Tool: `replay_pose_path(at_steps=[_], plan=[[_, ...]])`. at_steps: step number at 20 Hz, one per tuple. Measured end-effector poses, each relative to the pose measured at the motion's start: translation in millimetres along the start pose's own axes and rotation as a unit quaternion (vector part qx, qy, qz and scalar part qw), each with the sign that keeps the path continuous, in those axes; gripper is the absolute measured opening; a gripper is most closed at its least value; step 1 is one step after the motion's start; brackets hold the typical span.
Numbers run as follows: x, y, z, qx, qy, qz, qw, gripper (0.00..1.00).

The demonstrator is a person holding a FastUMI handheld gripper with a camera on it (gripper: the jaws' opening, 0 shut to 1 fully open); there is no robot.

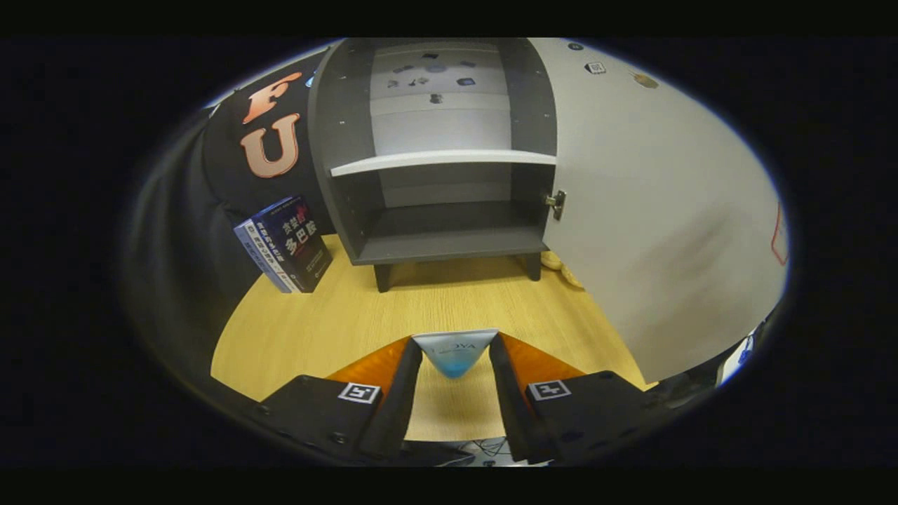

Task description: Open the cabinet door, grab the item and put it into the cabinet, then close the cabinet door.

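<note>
Tongs [454,358] level over the counter [316,322], both fingers pressed on a pale blue-tinted item [454,354] | cabinet [442,161] beyond, door [652,210] swung open rightward, both shelves bare | books [284,244] left of cabinet

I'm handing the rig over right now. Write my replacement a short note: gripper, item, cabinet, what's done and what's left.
Gripper: shut on the small pale tube, held between both fingers above the wooden table.
Cabinet: straight ahead beyond the fingers, its door swung wide open to the right. A white shelf sits above the lower compartment.
Books lean beside the cabinet's left side.
Done: door open, item grabbed.
Left: place the tube inside the cabinet, release, close the door.
</note>
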State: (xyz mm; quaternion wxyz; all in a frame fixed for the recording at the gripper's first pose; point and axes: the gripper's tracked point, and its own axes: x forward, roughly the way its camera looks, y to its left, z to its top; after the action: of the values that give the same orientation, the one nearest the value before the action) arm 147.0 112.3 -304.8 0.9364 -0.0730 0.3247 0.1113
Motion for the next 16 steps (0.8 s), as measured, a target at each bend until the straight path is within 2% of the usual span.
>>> replay_pose_path(at_steps=[4,9,16], plan=[[-21.1,10.1,51.8,0.01,-0.018,0.018,1.0,0.63],[-34.3,4.8,119.8,-0.018,-0.055,0.0,0.998,0.63],[-36.3,15.4,209.7,-0.005,-0.089,0.026,0.996,0.63]])
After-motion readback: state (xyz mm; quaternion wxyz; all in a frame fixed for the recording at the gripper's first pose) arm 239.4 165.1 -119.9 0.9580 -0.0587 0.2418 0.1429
